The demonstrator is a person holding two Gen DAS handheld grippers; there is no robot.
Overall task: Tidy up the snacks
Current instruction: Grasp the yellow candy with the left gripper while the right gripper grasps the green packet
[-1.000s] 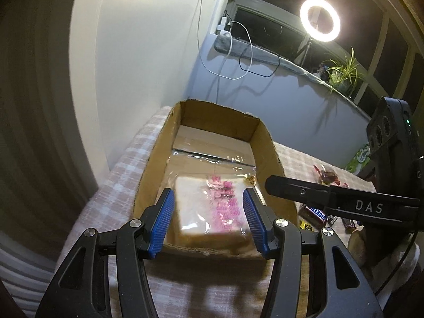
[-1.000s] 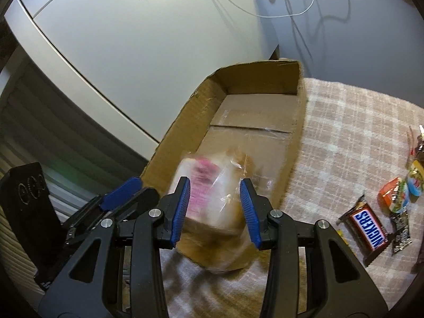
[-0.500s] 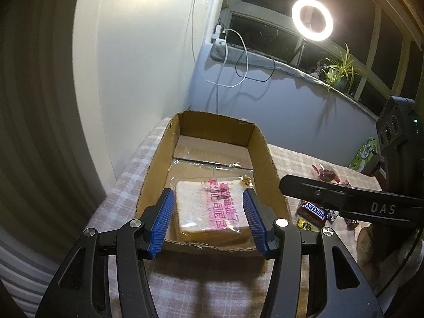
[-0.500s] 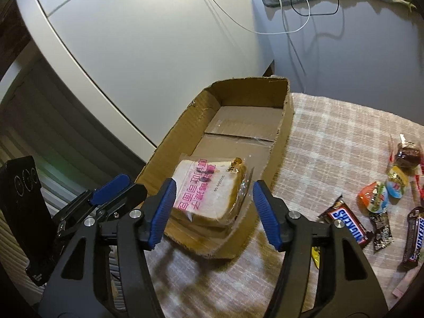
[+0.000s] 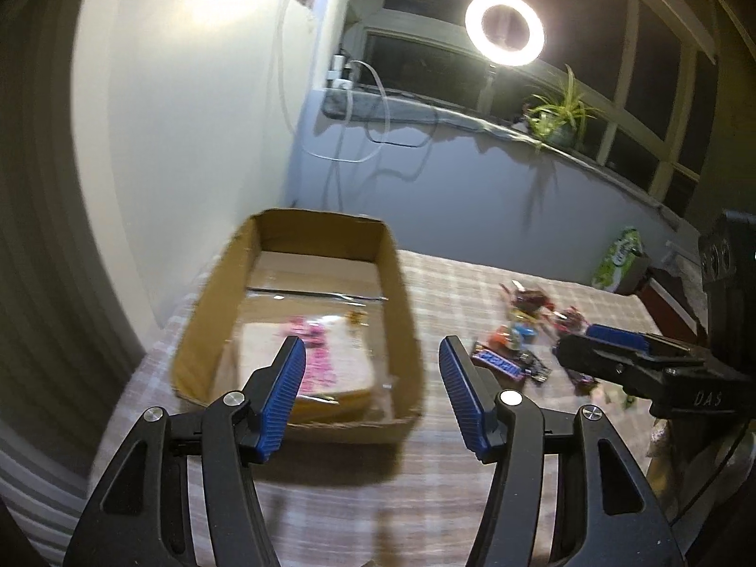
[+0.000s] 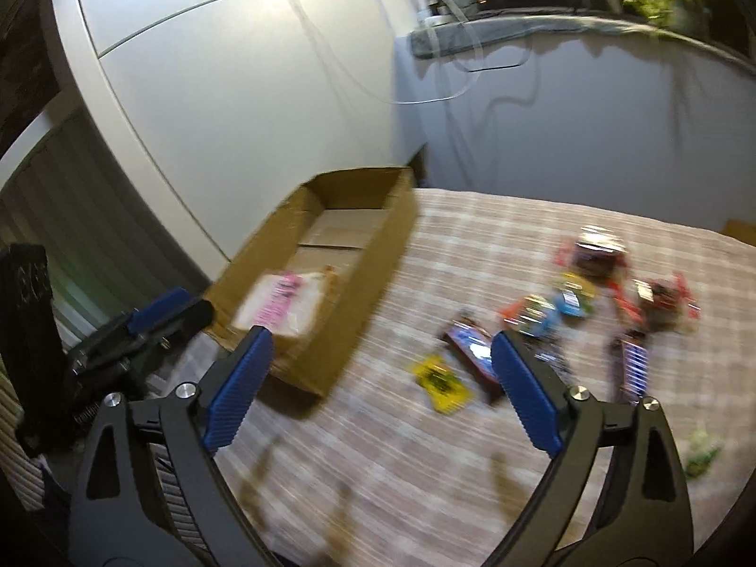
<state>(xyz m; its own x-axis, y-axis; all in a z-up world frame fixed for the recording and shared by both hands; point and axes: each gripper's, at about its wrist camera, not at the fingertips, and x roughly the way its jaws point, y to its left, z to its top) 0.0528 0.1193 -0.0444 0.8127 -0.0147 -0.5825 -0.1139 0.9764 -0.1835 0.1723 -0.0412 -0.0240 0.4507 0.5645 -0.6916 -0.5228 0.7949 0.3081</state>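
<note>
1. Two claws hang above the near end of the table, both with blue pads spread apart and nothing between them: the left claw (image 5: 371, 397) sits in front of the box's near wall, the right claw (image 6: 380, 390) over bare cloth.
2. Checked pink-and-white cloth covers the table (image 6: 472, 245); the pictures are blurred.
3. At the table's left side lies an open cardboard box (image 5: 401, 293), its long side running away from the cameras.
4. Inside the box, at its near end, lies a bagged bread slice (image 5: 330, 359) with pink print, flat on the box floor.
5. To the right of the box, loose on the cloth, lie a yellow packet (image 6: 442, 380), a dark chocolate bar (image 6: 472, 352) and a cluster of bright wrapped sweets (image 6: 590, 293).
6. Beyond stand a pale wall, a window ledge with loose white cables (image 5: 378, 132), a potted plant (image 5: 560, 113) and a lit ring lamp (image 5: 504, 29).
</note>
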